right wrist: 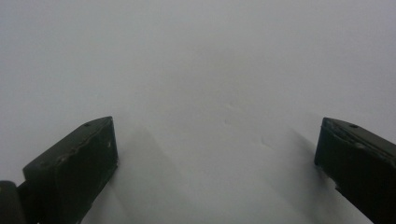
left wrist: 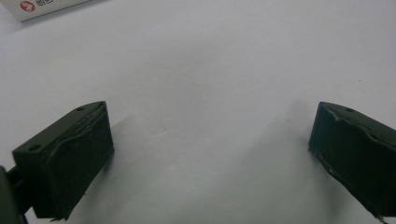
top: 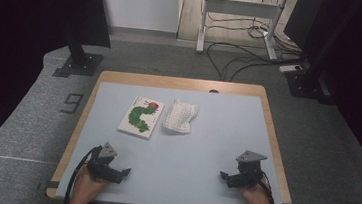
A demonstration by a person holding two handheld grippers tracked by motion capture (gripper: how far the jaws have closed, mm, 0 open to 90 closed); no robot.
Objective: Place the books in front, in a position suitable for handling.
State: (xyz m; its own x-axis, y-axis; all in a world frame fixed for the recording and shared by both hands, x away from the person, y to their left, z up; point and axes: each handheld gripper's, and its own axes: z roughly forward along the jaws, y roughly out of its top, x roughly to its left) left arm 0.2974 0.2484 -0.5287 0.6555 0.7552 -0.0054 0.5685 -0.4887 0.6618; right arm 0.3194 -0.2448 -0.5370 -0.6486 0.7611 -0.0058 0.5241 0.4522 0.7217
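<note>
the left claw [top: 123, 173] sits low at the near left of the bench [top: 214, 150]. the right claw [top: 224, 177] sits low at the near right. each one is held in a hand that comes in from the near edge. both claws are wide open, and nothing is between the jaws. in the left gripper view the two black jaws stand far apart with bare bench between them, and it is the same in the right gripper view.

the two claws are well apart from each other, one on each side. that looks like a waiting spot, so the middle of the bench stays free and nothing gets bumped.

the picture book [top: 141, 117] with a green caterpillar on it lies flat, farther back and a bit left of the middle. a white cloth [top: 180, 115] lies crumpled just beside it on its right. both are well away from the claws. a corner of the book [left wrist: 44, 7] peeks in at the top of the left gripper view, so the left claw points about that way.

i think the book and the cloth are put in the middle so either claw can reach them. the open jaws look ready for a first grab.
</note>
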